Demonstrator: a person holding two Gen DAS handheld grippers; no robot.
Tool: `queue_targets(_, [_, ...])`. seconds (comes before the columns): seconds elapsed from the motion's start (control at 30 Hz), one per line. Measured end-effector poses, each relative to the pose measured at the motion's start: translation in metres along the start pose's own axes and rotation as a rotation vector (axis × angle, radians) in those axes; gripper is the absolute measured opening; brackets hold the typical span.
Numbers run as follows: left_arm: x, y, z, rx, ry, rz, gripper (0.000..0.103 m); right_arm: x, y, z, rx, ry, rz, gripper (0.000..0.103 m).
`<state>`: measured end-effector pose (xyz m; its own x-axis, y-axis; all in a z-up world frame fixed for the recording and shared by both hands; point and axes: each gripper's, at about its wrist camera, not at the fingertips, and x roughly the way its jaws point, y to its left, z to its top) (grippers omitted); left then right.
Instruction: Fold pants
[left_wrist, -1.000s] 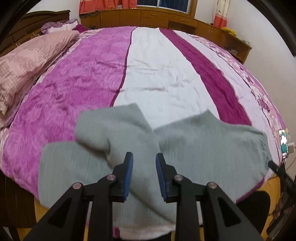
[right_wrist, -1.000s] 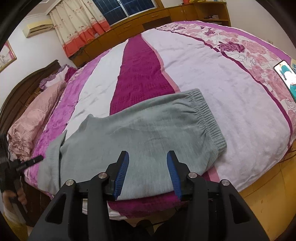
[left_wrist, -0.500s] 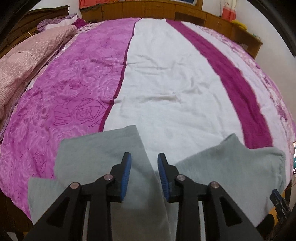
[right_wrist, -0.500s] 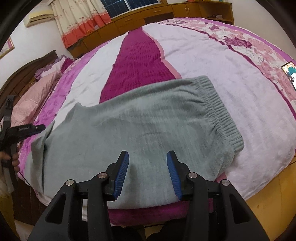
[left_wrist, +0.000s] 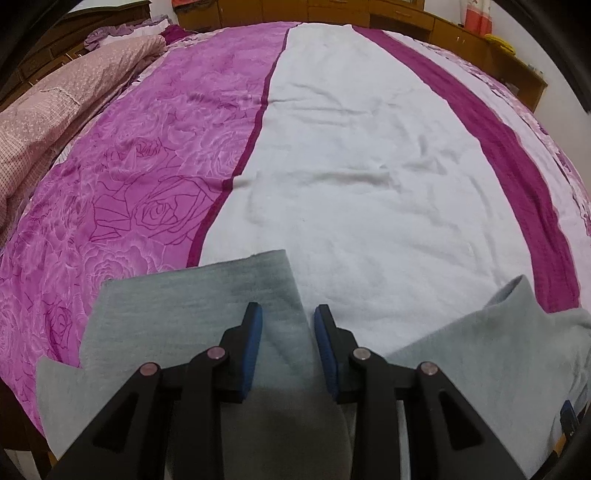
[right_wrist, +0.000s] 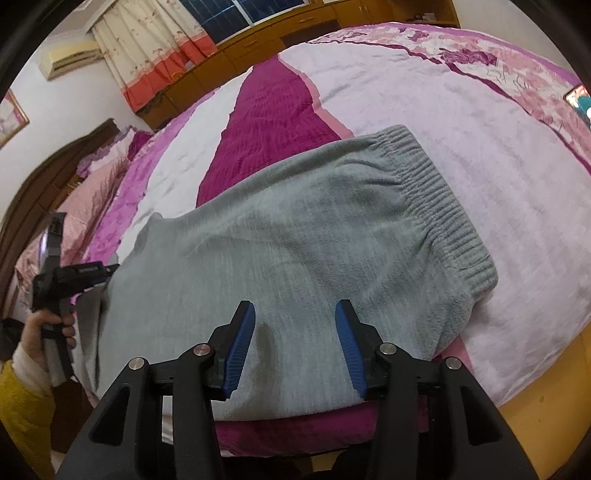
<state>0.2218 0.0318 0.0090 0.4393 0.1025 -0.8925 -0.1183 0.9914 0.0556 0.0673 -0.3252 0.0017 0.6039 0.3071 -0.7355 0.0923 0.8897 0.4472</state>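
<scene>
jaws of both grippers stand apart, clamped on nothing; the right gripper's (right_wrist: 295, 332) have just been opening. grey pants (right_wrist: 295, 240) lie flat on the bed (right_wrist: 517, 184) near its edge, ribbed waistband to the right, legs crossed under the left gripper (left_wrist: 287, 338). both grippers tilt down over the cloth.

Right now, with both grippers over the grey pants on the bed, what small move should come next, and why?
Probably lower the left gripper onto the leg end's edge and close. Its jaws stand open with nothing pinched. The right gripper hangs open over the pants near the waistband, and the pants lie spread out on the bed, with no fold made yet.
</scene>
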Motion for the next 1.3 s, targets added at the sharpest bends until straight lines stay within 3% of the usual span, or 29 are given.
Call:
queue_targets(0.17, [0.003,0.003,0.002,-0.022,-0.008,-0.011,0.029,-0.001,-0.007,-0.001,0.037,-0.006,0.041,0.039])
queue_targets(0.3, [-0.001,0.009,0.002,-0.041,-0.016,-0.044,0.008,-0.001,-0.013,-0.001,0.073,-0.008,0.078,0.039])
queue_targets(0.37, [-0.007,0.014,0.000,-0.062,-0.029,-0.069,0.005,-0.002,-0.015,-0.001,0.086,-0.009,0.091,0.039])
queue_targets(0.77, [-0.091,0.057,-0.025,-0.161,-0.187,-0.187,0.004,0.000,-0.017,0.001,0.101,-0.013,0.108,0.039])
queue_targets(1.03, [-0.145,0.103,-0.064,-0.226,-0.277,-0.202,0.004,-0.004,-0.013,-0.002,0.084,-0.026,0.090,0.039])
queue_targets(1.3, [-0.172,0.150,-0.109,-0.312,-0.319,-0.172,0.004,-0.008,-0.004,-0.007,0.037,-0.037,0.040,0.039])
